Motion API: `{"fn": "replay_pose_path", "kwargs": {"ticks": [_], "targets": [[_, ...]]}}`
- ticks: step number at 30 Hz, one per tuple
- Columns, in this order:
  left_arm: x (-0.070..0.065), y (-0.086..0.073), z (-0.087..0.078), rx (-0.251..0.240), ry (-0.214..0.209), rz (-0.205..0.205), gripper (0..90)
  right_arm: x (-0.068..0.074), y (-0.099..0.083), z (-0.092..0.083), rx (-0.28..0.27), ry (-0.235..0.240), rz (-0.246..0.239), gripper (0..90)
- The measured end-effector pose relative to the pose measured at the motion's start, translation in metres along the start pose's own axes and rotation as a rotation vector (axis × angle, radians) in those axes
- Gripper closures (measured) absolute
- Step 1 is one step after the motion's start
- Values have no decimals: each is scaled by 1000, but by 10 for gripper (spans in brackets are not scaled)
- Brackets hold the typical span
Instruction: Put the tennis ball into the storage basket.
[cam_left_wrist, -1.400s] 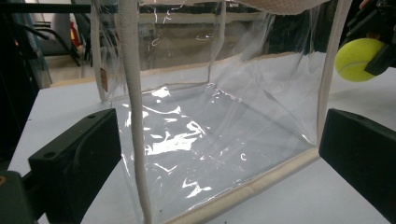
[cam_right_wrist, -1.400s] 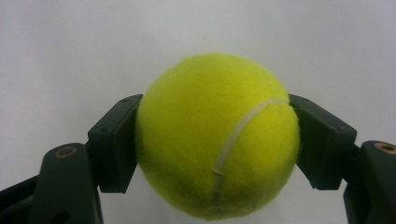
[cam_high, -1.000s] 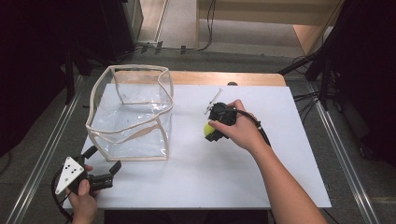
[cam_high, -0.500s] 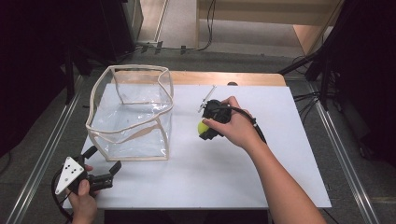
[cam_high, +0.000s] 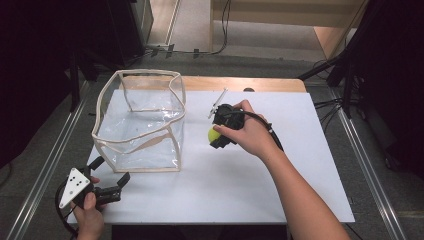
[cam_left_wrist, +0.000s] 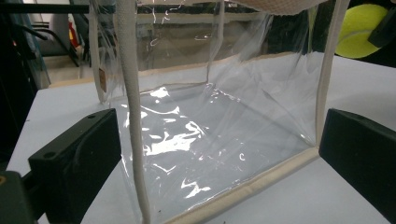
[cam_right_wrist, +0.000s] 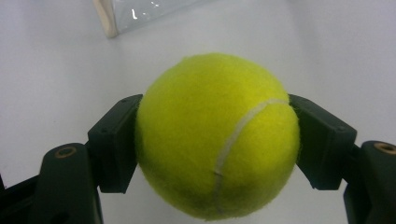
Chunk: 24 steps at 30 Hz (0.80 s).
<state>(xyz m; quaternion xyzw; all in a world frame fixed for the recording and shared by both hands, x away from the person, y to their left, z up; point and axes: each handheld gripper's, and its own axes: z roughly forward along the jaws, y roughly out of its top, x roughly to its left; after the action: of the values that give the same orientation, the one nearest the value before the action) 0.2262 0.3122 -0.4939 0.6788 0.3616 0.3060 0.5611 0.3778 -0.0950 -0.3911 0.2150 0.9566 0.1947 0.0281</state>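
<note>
At the near left corner of the white surface (cam_high: 260, 185), the person's left hand (cam_high: 89, 220) holds the left gripper (cam_high: 111, 176), whose jaws stand wide apart with nothing between them. In the left gripper view those jaws frame the near wall of a clear plastic bag (cam_left_wrist: 210, 140) with cream fabric edging, which stands open-topped just beyond them without touching either jaw.

Farther in, near the middle of the surface, the right hand (cam_high: 252, 135) holds the right gripper (cam_high: 216, 137) to the right of the bag and apart from it. Its jaws are clamped on a yellow-green tennis ball (cam_high: 214, 134); in the right gripper view each jaw presses a side of the ball (cam_right_wrist: 217, 135), whose white seam curves down its face. There the ball hangs above the surface, and a cream-edged bottom corner of the bag lies beyond it.

A bare wooden strip (cam_high: 240, 83) shows along the far edge of the surface, and a grey floor (cam_high: 200, 62) lies beyond.
</note>
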Motion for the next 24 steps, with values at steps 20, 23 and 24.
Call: {"fn": "replay_pose_path", "kwargs": {"ticks": [20,23,24], "targets": [[0,0,0,-3,-2,-1,0,11,20,-10,-5,24,-41,237],[1,0,0,-3,-3,-2,0,12,23,-10,15,38,-47,237],[1,0,0,-3,-3,-2,0,13,24,-10,16,41,-47,237]]}}
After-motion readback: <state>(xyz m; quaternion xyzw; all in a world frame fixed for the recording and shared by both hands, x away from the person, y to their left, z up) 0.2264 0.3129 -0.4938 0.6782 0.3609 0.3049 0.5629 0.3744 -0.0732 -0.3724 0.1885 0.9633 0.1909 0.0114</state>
